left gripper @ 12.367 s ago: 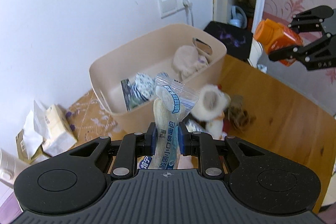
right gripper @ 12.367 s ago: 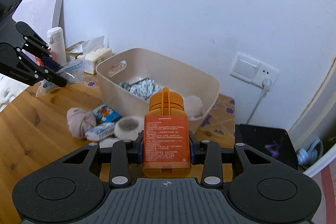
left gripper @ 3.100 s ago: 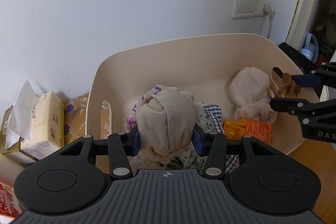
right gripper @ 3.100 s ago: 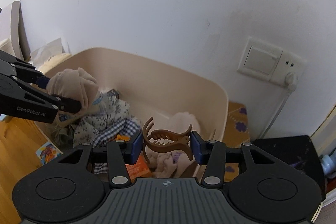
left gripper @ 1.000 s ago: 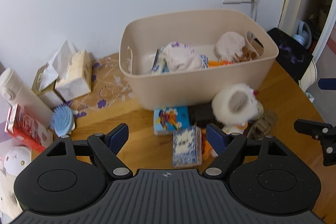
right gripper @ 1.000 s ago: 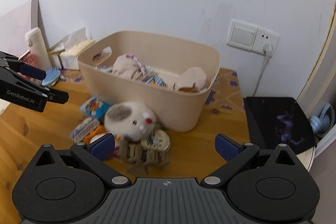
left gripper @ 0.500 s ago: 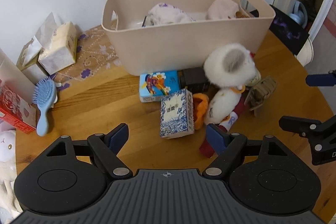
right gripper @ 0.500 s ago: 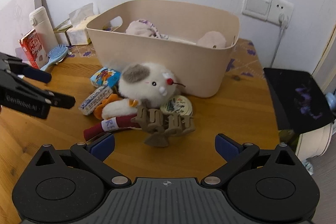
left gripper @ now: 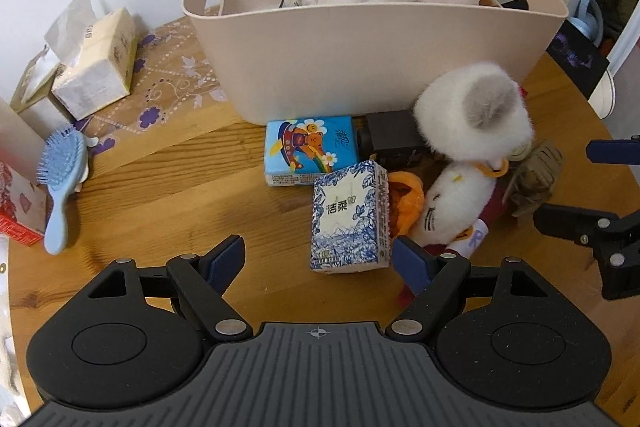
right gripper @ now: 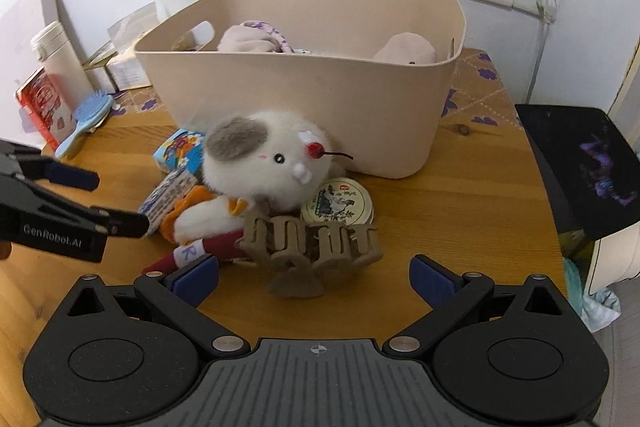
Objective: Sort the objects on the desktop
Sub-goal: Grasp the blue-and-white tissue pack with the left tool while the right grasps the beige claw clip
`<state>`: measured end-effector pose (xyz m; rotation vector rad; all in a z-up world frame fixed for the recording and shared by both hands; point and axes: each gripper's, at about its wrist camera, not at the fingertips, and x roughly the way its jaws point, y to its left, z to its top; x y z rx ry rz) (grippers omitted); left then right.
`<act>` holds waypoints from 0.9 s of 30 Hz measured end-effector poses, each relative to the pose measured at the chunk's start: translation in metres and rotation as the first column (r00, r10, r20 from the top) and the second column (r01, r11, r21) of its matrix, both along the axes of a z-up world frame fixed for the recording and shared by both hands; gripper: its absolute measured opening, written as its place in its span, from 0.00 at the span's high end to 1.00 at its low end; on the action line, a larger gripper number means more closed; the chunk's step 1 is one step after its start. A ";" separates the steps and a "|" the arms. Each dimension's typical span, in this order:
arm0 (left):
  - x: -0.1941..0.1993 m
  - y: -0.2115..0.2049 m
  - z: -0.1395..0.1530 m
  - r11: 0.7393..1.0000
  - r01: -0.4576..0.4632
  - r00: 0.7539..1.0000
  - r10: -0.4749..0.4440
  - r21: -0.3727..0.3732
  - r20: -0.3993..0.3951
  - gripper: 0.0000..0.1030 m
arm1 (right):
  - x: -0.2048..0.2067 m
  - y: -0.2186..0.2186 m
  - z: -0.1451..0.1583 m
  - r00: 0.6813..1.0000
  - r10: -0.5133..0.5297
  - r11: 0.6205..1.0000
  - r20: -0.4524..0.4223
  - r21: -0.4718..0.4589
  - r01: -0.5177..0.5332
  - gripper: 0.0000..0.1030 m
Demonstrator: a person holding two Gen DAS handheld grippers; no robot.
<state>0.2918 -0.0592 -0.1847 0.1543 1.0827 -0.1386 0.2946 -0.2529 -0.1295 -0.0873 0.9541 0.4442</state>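
Over the cluttered wooden table (left gripper: 168,187), both the left gripper (left gripper: 319,255) and the right gripper (right gripper: 314,273) hang spread wide and empty, so closing on the blue-patterned tissue pack (left gripper: 349,217) or the khaki hair claw (right gripper: 310,241) risks snagging the plush mouse (right gripper: 268,159) touching them.

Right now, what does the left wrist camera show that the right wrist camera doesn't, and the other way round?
Only the left wrist view shows the dark box behind the plush mouse, and the face of the blue-and-white tissue pack. Only the right wrist view shows the round tin, the mouse's face and the white flask. Both show the beige bin, the blue hairbrush, the khaki hair claw and both open grippers.
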 end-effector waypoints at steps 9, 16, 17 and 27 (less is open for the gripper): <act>0.018 0.009 -0.017 1.000 -0.013 0.999 0.012 -0.019 -0.051 0.20 | 0.018 -0.001 -0.016 0.999 -0.004 1.000 -0.032 0.000 0.004 0.00; 0.026 0.019 -0.026 0.997 -0.041 0.997 0.037 -0.060 -0.071 0.20 | 0.025 0.005 -0.022 0.999 0.016 1.000 -0.037 0.005 -0.016 0.00; 0.026 0.020 -0.026 0.997 -0.045 0.997 0.040 -0.068 -0.073 0.20 | 0.026 0.006 -0.022 0.999 0.020 1.000 -0.035 0.005 -0.020 0.00; 0.027 0.026 -0.025 0.989 -0.043 0.997 0.033 -0.139 -0.075 0.44 | 0.026 0.010 -0.024 0.997 0.043 0.996 -0.061 0.082 -0.038 0.19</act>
